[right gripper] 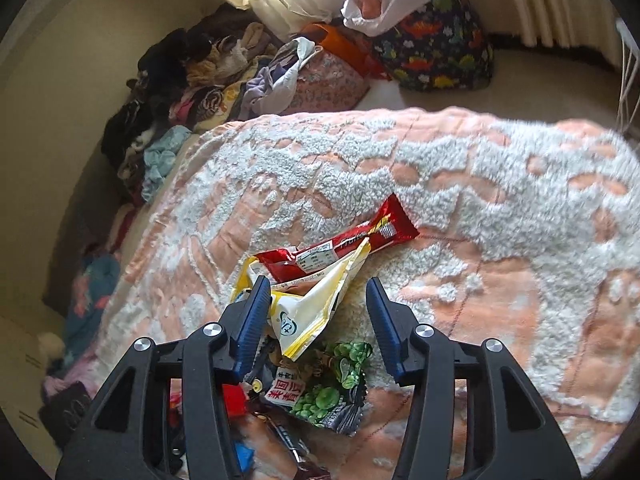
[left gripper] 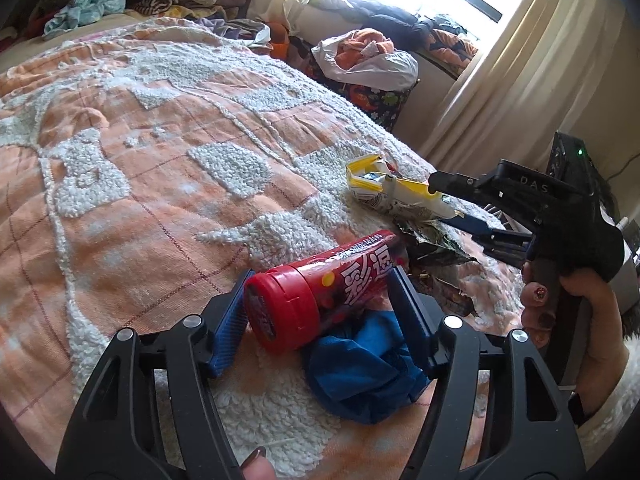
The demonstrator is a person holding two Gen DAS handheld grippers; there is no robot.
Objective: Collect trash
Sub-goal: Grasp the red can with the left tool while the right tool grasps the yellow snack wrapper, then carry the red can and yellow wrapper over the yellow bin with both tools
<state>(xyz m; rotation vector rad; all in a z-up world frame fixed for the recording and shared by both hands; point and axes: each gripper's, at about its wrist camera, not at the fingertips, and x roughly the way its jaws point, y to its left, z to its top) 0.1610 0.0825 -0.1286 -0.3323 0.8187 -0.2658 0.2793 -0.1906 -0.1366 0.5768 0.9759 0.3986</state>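
My left gripper [left gripper: 320, 280] is open around a red candy tube [left gripper: 320, 292] with a red cap that lies on the bed, beside a crumpled blue wrapper [left gripper: 360, 376]. My right gripper [right gripper: 316, 292] is open above a yellow-and-white snack bag [right gripper: 308, 312], also in the left wrist view [left gripper: 384, 192]. A red wrapper [right gripper: 344, 244] lies just beyond it. A green pea snack bag [right gripper: 328, 388] lies below the fingers. The right gripper also shows in the left wrist view [left gripper: 472, 216], low over the yellow bag.
The trash lies on an orange-and-white fleece blanket [left gripper: 160, 152] on a bed. Piled clothes [right gripper: 176, 92] line the wall side. A dinosaur-print bag [right gripper: 436, 44] and a white plastic bag of cloth [left gripper: 368, 56] sit on the floor by the curtain.
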